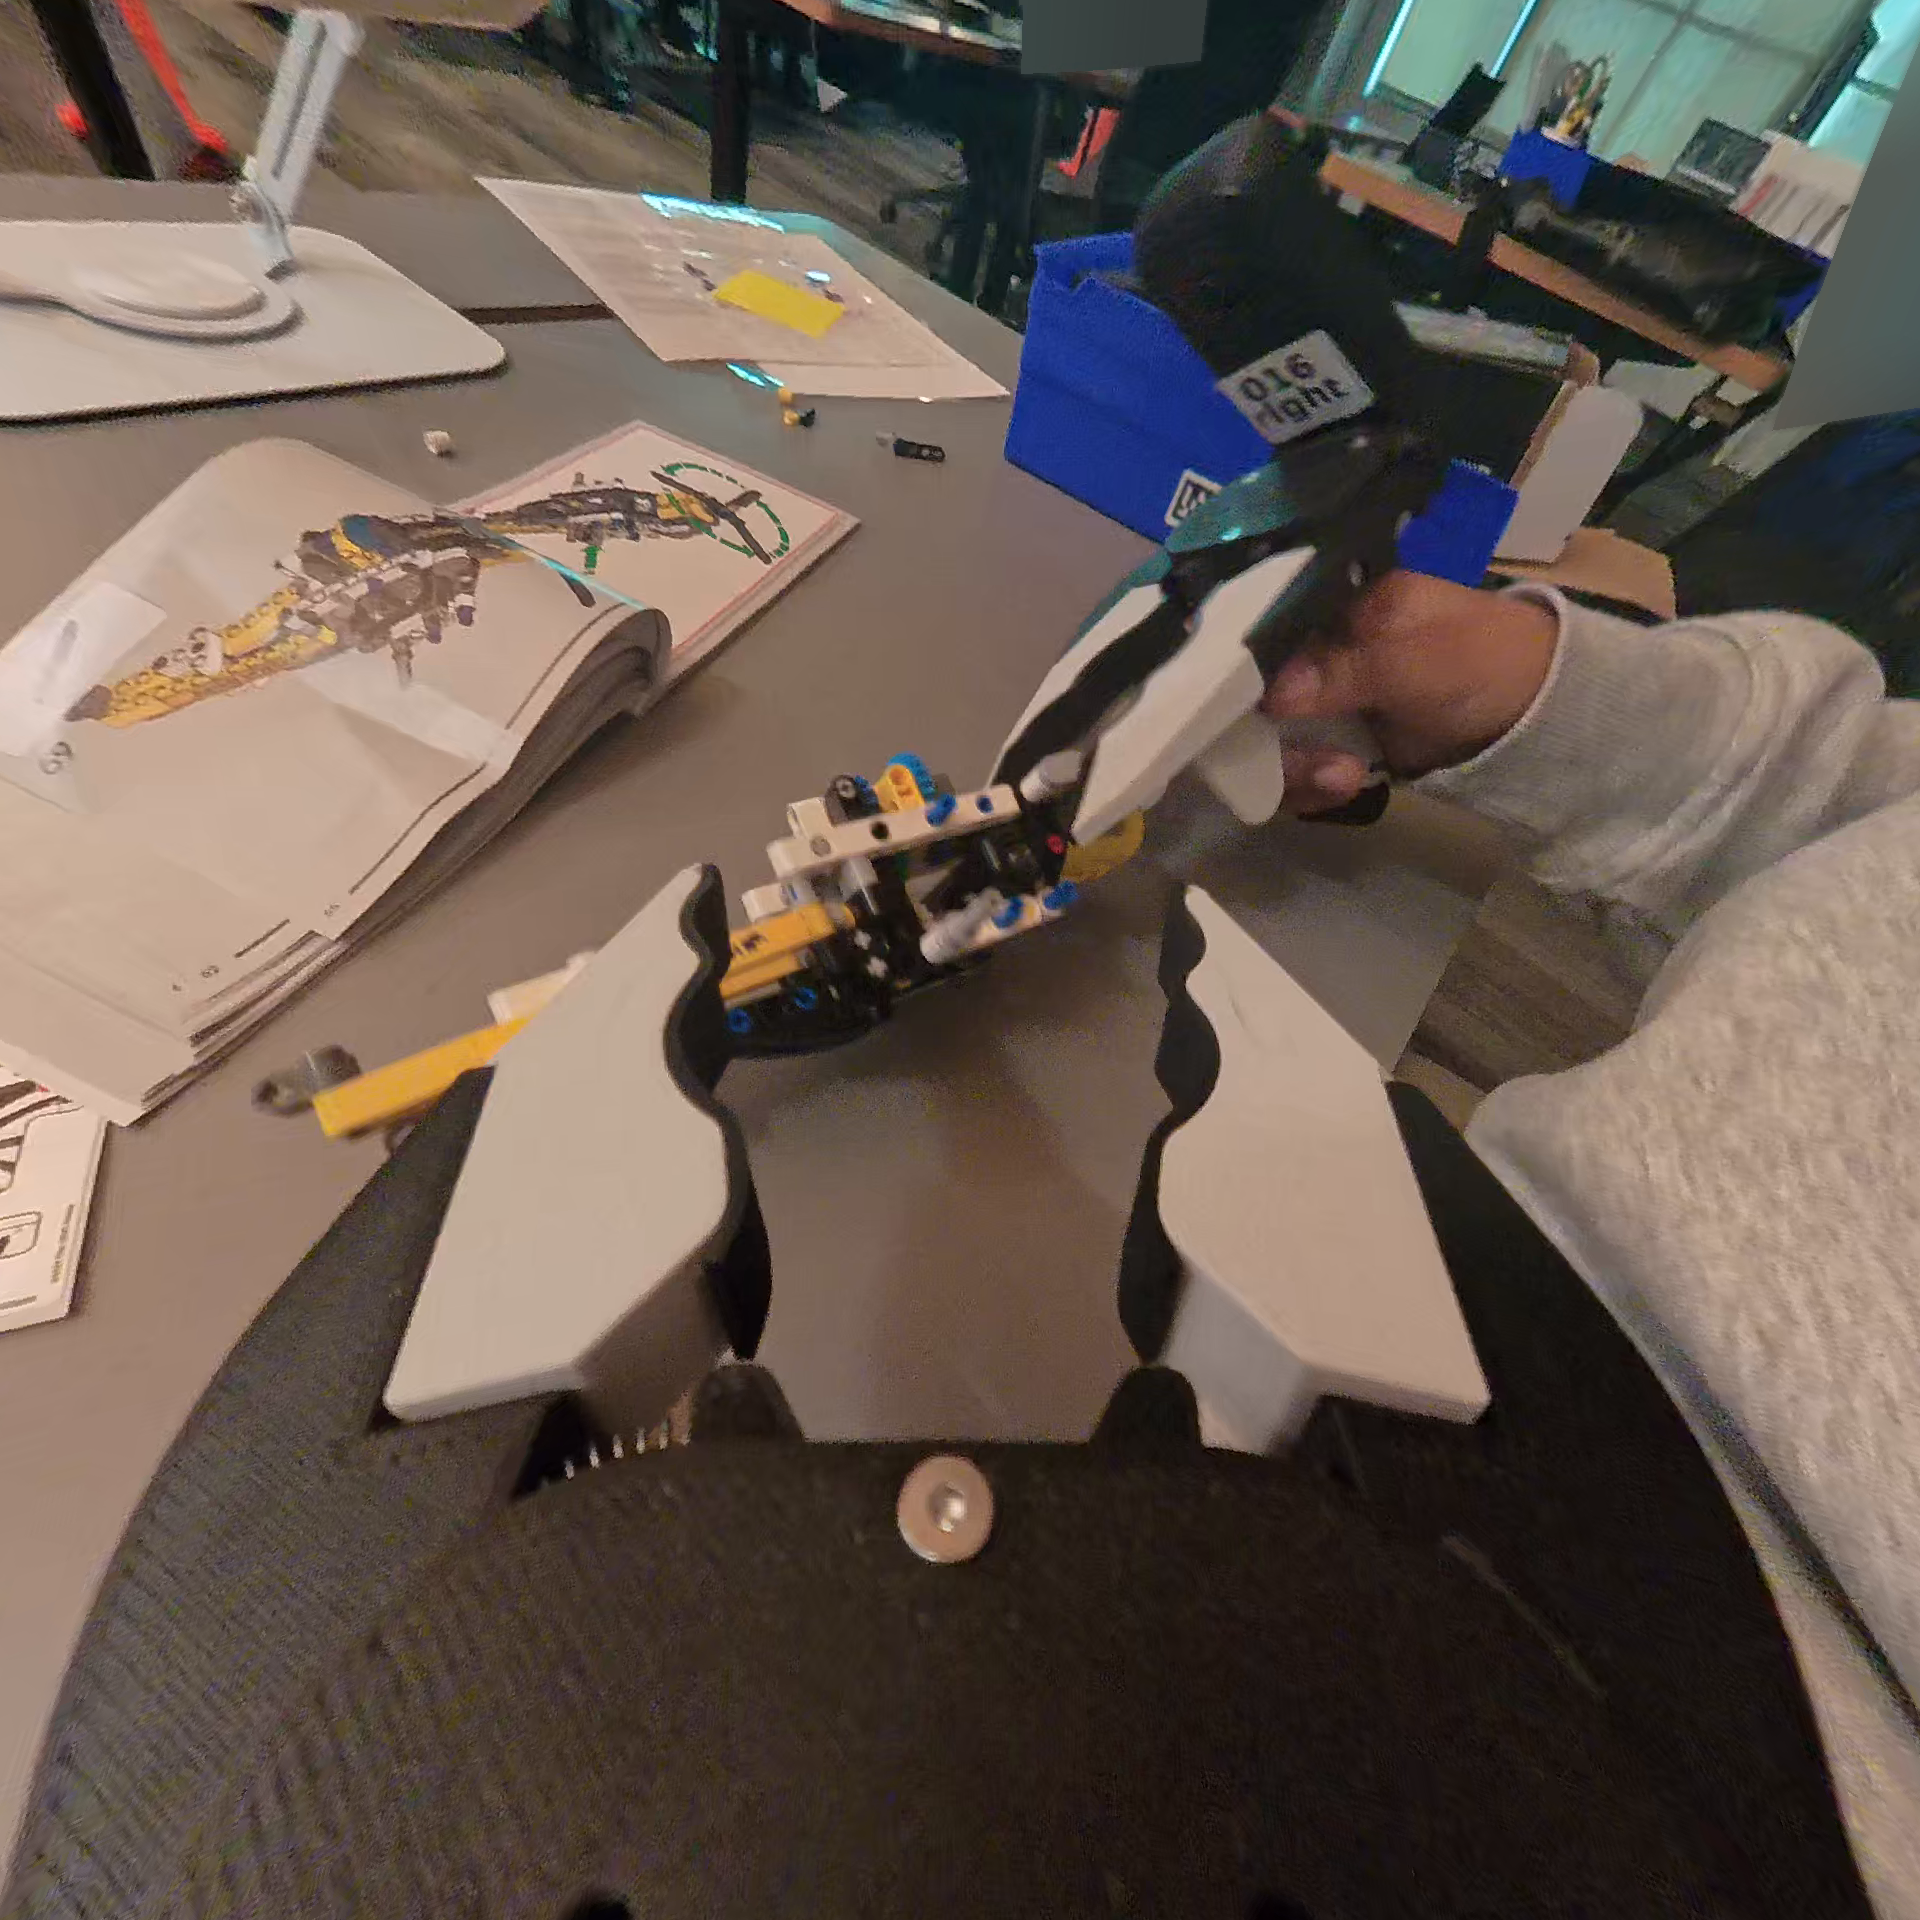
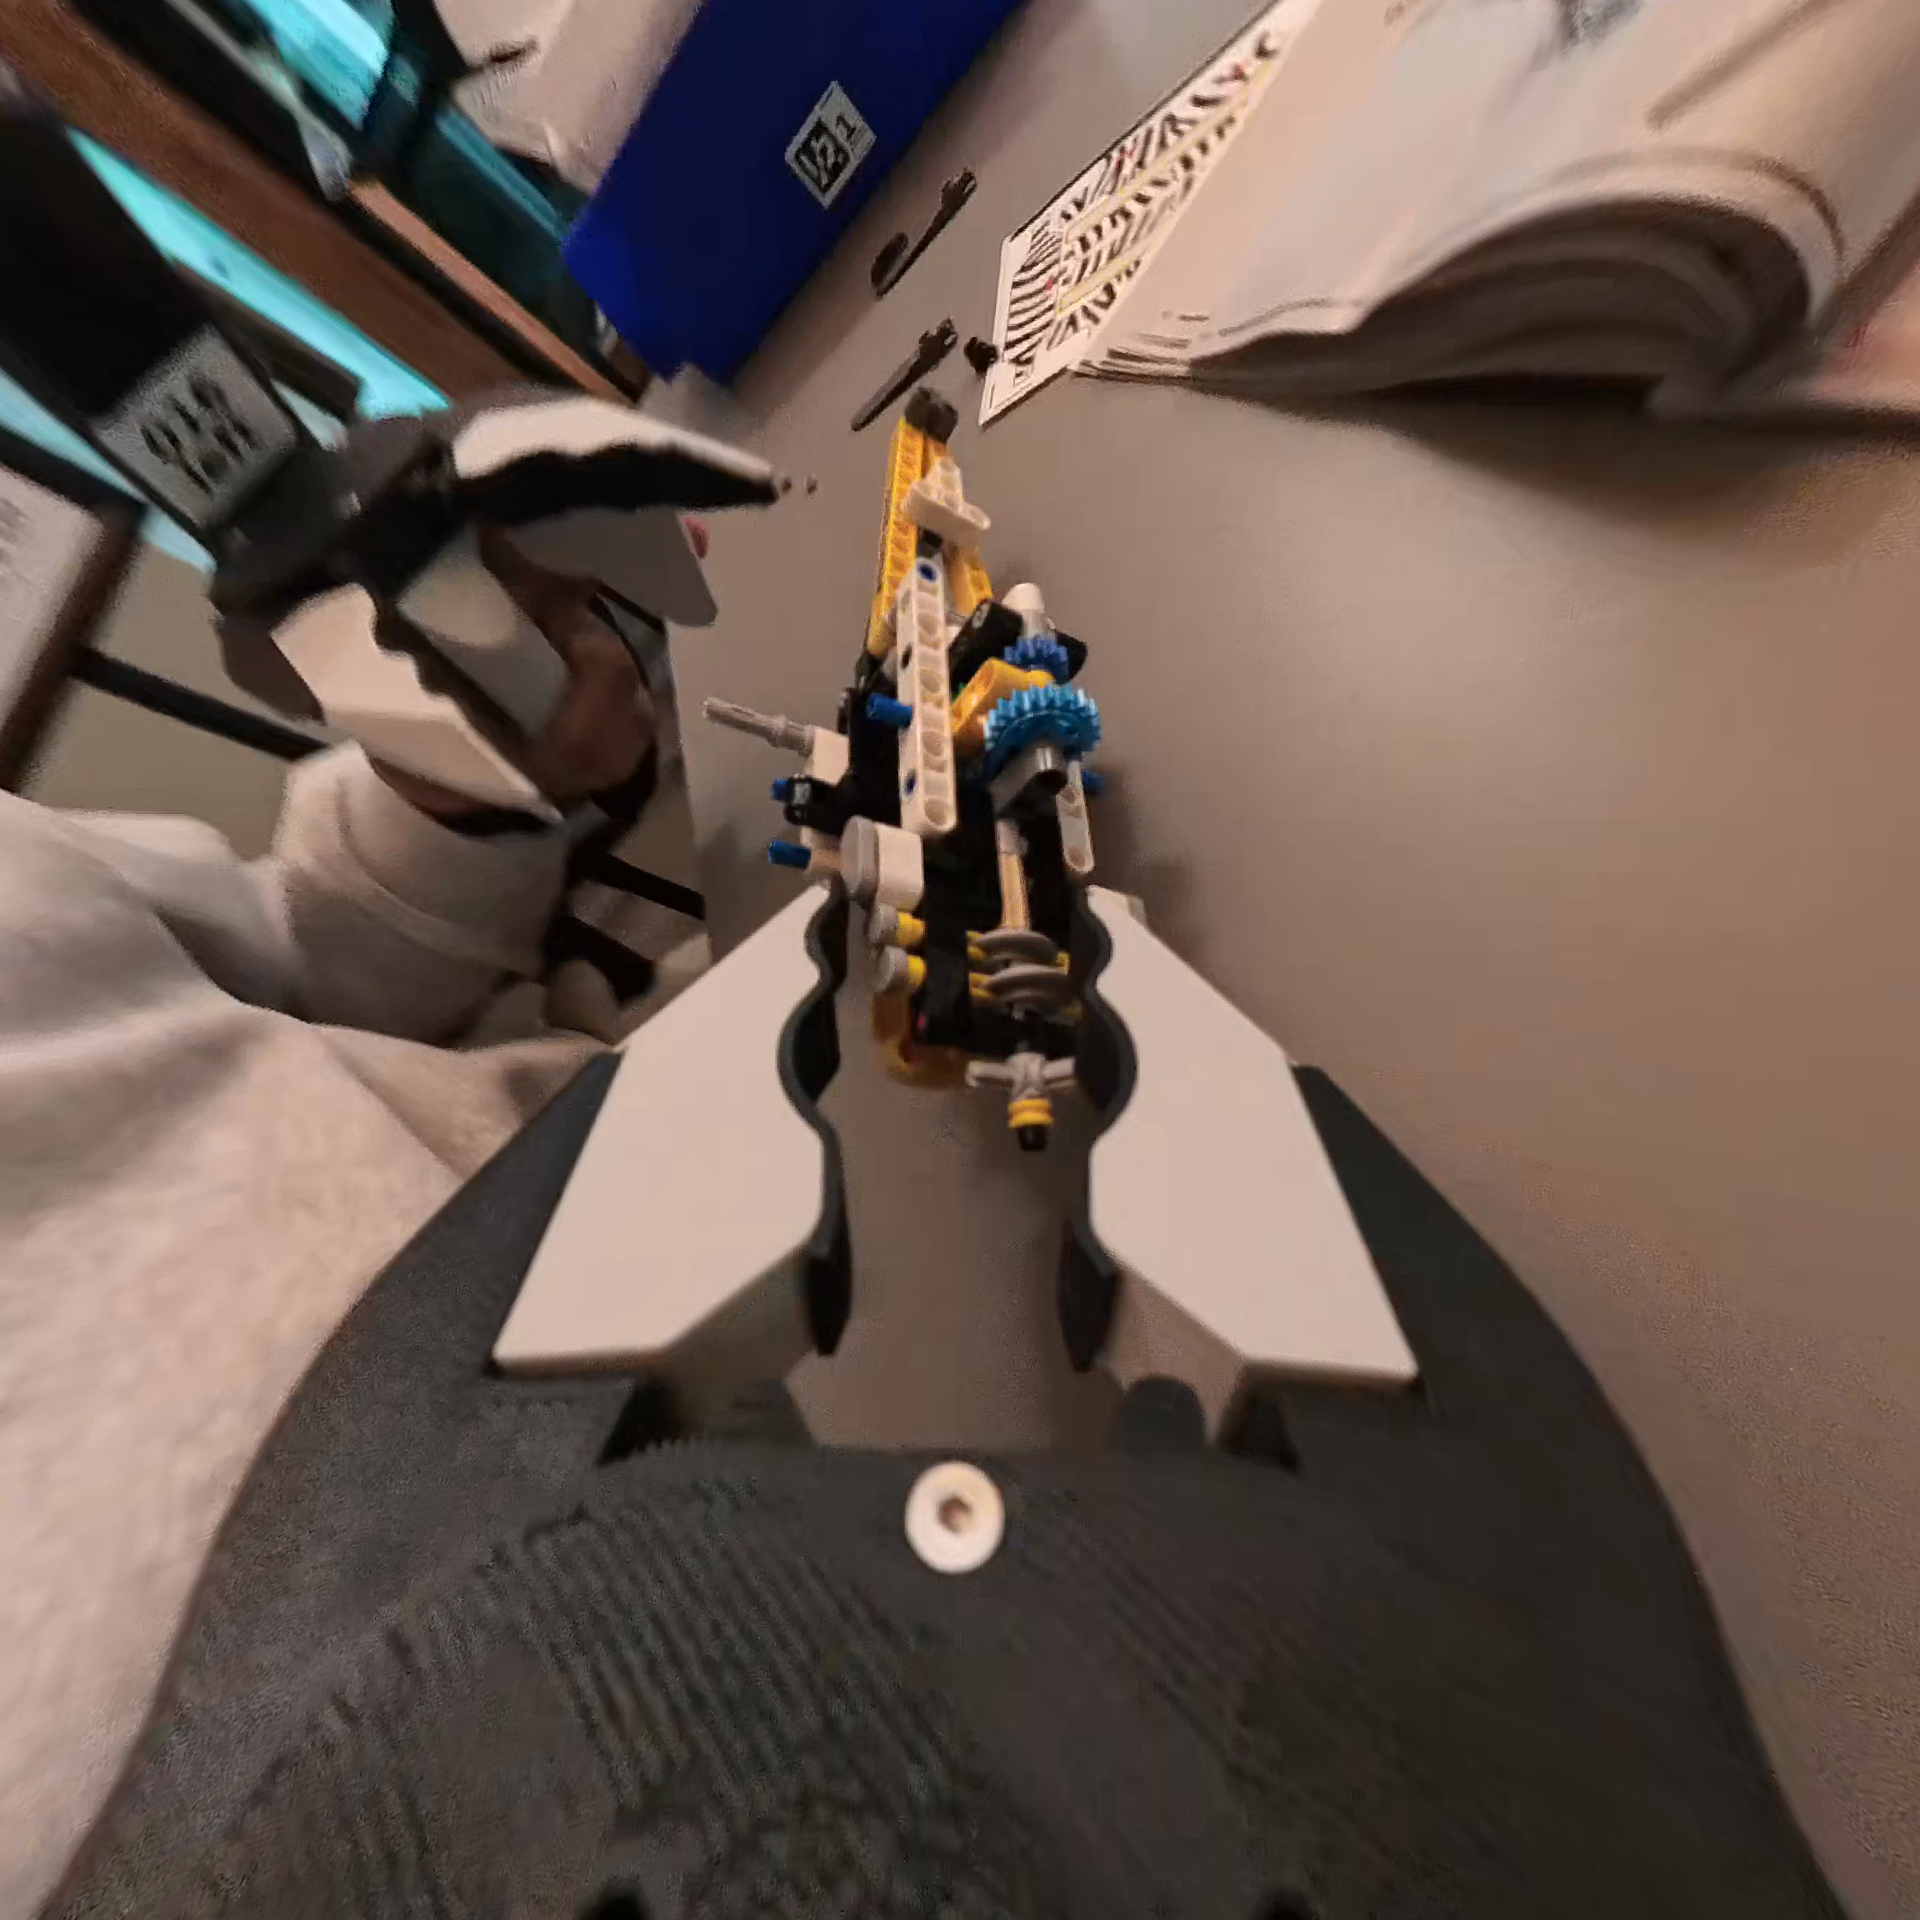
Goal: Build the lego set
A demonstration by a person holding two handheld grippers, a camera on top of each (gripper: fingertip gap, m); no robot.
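Observation:
A partly built lego model [image 1: 883,894] of yellow, white and black beams with blue gears lies on the grey table [image 1: 935,644]. My right gripper [image 2: 961,925] is shut on its near end, with the model [image 2: 935,748] running away between the fingers. In the left wrist view the right gripper [image 1: 1049,821] comes in from the right, held by a hand in a grey sleeve. My left gripper [image 1: 945,909] is open and empty, just short of the model, and its left finger [image 1: 623,1091] hides part of the yellow beam. It shows in the right wrist view [image 2: 686,520], left of the model and apart from it.
An open instruction booklet [image 1: 343,665] lies to the left, with a sticker sheet [image 1: 31,1195] near the table's edge. A blue bin [image 1: 1112,395] stands behind the model. A paper sheet with a yellow piece [image 1: 774,301] and small loose parts [image 1: 914,449] lie farther back.

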